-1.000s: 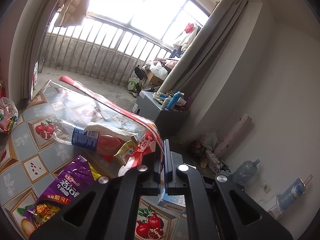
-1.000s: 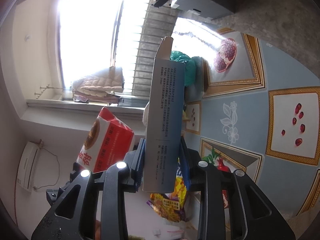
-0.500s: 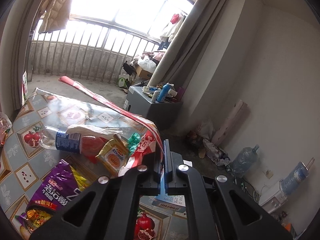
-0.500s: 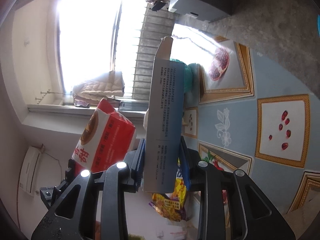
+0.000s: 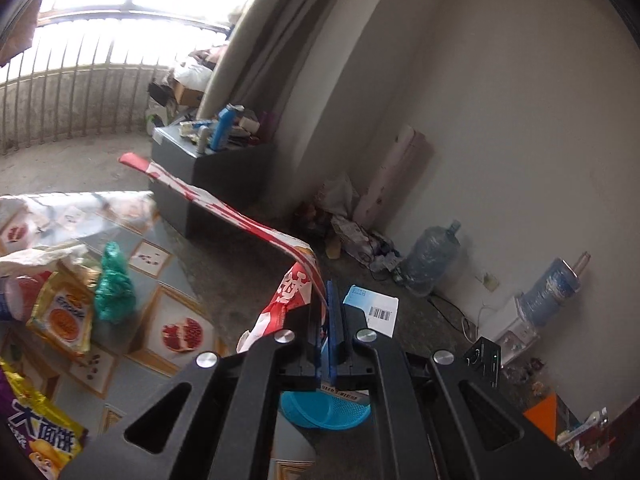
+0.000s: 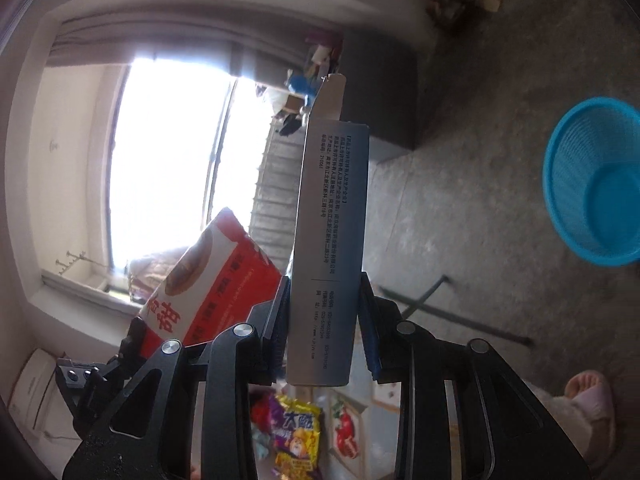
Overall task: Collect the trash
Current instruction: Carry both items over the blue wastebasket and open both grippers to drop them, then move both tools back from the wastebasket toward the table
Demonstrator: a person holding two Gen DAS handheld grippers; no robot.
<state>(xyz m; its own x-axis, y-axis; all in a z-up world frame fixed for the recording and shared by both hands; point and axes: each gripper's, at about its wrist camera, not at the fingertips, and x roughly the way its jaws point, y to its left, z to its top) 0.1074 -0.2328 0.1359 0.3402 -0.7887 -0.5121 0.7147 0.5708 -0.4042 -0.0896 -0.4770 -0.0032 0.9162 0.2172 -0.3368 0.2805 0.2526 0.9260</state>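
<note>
My left gripper (image 5: pixel 330 296) is shut on the edge of a flat red and white wrapper (image 5: pixel 224 208), which sticks out ahead to the upper left. The right wrist view shows the same wrapper (image 6: pixel 208 280) at lower left. My right gripper (image 6: pixel 323 280) is shut on a tall grey-blue carton (image 6: pixel 332 200) printed with small text. The carton's barcode end (image 5: pixel 374 308) shows just right of the left fingers. A round blue basket (image 6: pixel 592 184) stands on the concrete floor at right. In the left wrist view, part of the basket (image 5: pixel 320 412) shows beneath the jaws.
The table with the fruit-print cloth (image 5: pixel 132 360) lies at left, with snack packets (image 5: pixel 60 312) and a green bag (image 5: pixel 114 284). A grey cabinet (image 5: pixel 208 168), water jugs (image 5: pixel 430 258) and wall clutter stand beyond. A person's foot in a pink slipper (image 6: pixel 588 396) is near the basket.
Both grippers have swung away from the table toward the open floor, still holding wrapper and carton. The blue basket has come into both views.
</note>
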